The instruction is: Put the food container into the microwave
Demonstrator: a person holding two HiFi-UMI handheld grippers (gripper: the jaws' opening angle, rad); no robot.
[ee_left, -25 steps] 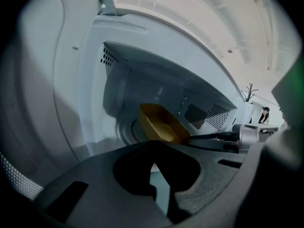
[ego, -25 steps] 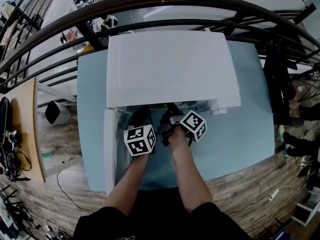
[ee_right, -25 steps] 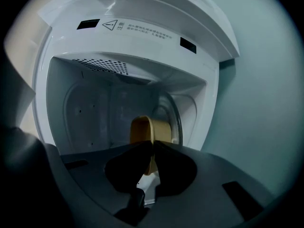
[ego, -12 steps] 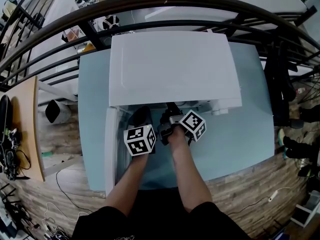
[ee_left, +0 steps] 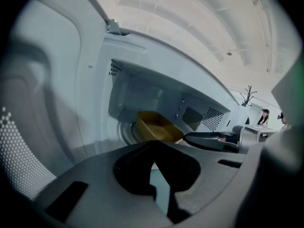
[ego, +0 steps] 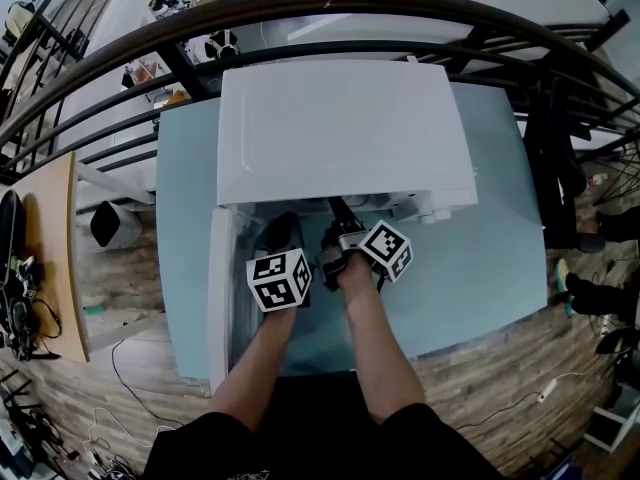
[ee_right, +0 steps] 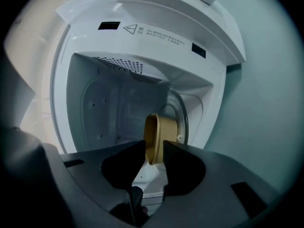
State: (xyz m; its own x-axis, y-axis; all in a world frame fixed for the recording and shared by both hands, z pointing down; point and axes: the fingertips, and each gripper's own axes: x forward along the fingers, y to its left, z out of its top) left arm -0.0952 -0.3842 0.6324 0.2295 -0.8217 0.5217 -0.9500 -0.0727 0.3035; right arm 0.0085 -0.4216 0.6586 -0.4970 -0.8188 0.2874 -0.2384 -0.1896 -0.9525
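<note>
your right gripper [ee_right: 154, 148] pinches food container [ee_right: 159, 132] by rim, inside open microwave [ego: 345, 133] on desk [ego: 500, 228], over glass turntable [ee_right: 184, 115], likely for set-down. your left gripper [ee_left: 153, 151], jaws together on nothing, hangs near door [ego: 217, 298], out of way.

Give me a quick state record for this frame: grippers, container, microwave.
microwave: on the blue table, door swung open to the left
container: yellow, held at the open cavity; resting on the floor inside or not: cannot tell
right gripper: shut on the container's wall
left gripper: shut, nothing between the jaws, pointed into the cavity
task status: container not yet released
</note>
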